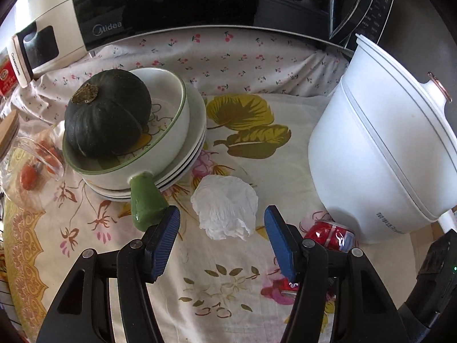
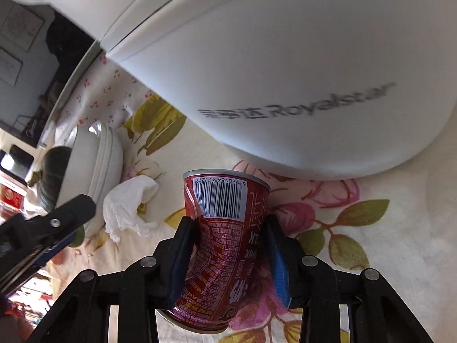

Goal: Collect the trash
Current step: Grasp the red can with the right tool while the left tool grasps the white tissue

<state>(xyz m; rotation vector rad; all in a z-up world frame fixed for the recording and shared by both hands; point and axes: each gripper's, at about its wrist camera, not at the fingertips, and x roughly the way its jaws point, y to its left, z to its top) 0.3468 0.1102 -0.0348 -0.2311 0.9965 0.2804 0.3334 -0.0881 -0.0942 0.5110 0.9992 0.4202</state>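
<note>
A floral cloth (image 1: 234, 274) covered the counter, with a black Midea microwave (image 1: 200, 3) along the back edge. On that cloth lay the trash: a crumpled white tissue (image 1: 225, 207) in front of the stacked dishes, and a dented red can (image 2: 222, 245) close by the foot of a white Royalstar cooker (image 2: 285, 71). The left tool (image 1: 221, 237) hung just above the tissue with its blue pads (image 1: 164, 243) spread apart, one on either side of the wad and neither touching it. The right tool (image 2: 228, 257) had clamped onto the can, both pads pressed against its crumpled sides, the barcode end pointing away from the camera. In the left view that can showed beside the tool's right finger, near the cooker's base. Left of the tissue stood a green-rimmed pan (image 1: 171, 131) on a stack of white plates (image 1: 197, 148), holding a dark green squash (image 1: 107, 111); its green handle (image 1: 145, 203) reached toward the left tool. A glass jar (image 1: 31, 154) lay at the far left.
</note>
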